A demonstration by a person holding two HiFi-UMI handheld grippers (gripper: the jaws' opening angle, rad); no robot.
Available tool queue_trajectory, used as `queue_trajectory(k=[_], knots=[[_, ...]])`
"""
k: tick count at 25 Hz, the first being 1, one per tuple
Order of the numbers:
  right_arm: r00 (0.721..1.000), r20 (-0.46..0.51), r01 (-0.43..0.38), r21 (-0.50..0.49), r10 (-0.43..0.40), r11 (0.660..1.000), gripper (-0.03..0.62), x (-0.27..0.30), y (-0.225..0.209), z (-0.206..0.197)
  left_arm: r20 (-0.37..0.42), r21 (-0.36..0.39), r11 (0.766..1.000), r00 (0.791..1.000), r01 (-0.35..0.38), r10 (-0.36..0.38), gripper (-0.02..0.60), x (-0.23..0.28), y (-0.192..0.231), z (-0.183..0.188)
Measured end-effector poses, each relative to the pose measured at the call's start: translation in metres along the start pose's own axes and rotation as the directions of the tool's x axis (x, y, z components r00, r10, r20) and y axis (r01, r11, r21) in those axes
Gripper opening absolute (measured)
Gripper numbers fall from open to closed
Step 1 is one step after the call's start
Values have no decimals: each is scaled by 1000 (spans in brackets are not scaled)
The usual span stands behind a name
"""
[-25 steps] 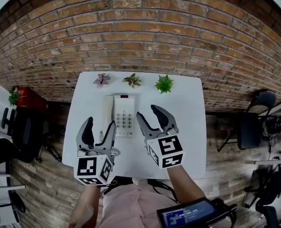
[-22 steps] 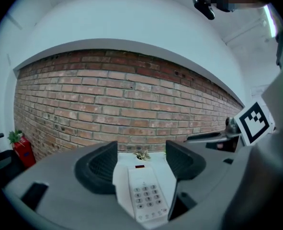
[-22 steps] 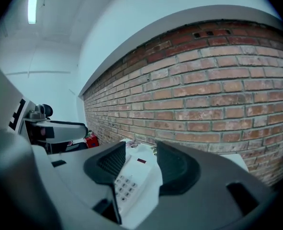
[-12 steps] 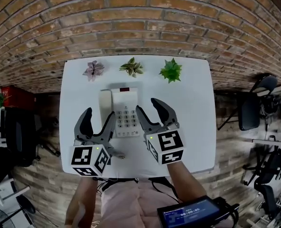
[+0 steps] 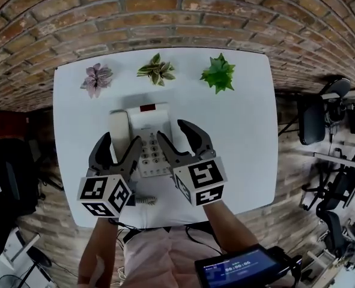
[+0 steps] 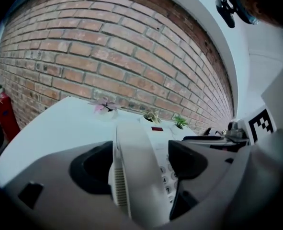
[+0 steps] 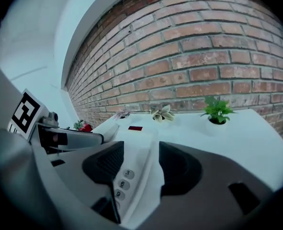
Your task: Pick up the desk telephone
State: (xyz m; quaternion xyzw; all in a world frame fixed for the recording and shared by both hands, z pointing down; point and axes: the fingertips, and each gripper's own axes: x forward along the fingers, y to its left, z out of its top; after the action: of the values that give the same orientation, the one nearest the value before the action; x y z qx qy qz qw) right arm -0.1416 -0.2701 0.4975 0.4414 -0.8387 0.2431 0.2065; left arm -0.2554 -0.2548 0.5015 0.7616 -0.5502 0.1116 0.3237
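Note:
A white desk telephone (image 5: 150, 128) lies on the white table (image 5: 243, 131), with its handset (image 5: 119, 134) in the cradle on the left and its keypad on the right. My left gripper (image 5: 117, 152) straddles the handset (image 6: 136, 152), which lies between the jaws; the pads do not press on it. My right gripper (image 5: 177, 138) straddles the right side of the phone's base (image 7: 136, 143), beside the number keys, with its pads clear of it. Both pairs of jaws have just been opening. In the gripper views, the left gripper (image 6: 139, 164) and the right gripper (image 7: 143, 169) stand open.
Three small potted plants (image 5: 96, 78) (image 5: 156, 68) (image 5: 218, 72) line the table's far edge against a brick wall. A coiled cord (image 5: 142, 201) lies near the front edge. An office chair (image 5: 312, 119) stands off the table's right side.
Both grippers have come down and forward onto the phone. The left now has the handset between its jaws, the right the base's right side. The table looks nearer.

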Motion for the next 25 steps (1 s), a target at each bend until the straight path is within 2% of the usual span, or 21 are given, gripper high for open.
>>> queue_trajectory(k=[3, 7, 11, 13, 20, 25], knots=[[999, -47, -13, 31, 15, 999, 250, 10, -1, -16, -27, -18, 1000, 999, 22, -23, 367, 11, 2, -10], [994, -91, -53, 83, 61, 995, 256, 19, -2, -28, -65, -128, 990, 995, 67, -76, 383, 23, 6, -23], [979, -123, -136, 203, 163, 970, 255, 24, -4, -32, -74, -270, 955, 986, 127, -152, 385, 29, 7, -27], [969, -137, -169, 242, 206, 955, 251, 26, -4, -33, -87, -310, 938, 977, 157, -193, 391, 32, 7, -28], [943, -120, -257, 329, 310, 909, 249, 32, -4, -36, -132, -338, 920, 958, 199, -256, 410, 37, 5, -33], [956, -66, -259, 276, 287, 925, 244, 28, -2, -34, -119, -305, 933, 964, 192, -237, 408, 35, 5, -31]])
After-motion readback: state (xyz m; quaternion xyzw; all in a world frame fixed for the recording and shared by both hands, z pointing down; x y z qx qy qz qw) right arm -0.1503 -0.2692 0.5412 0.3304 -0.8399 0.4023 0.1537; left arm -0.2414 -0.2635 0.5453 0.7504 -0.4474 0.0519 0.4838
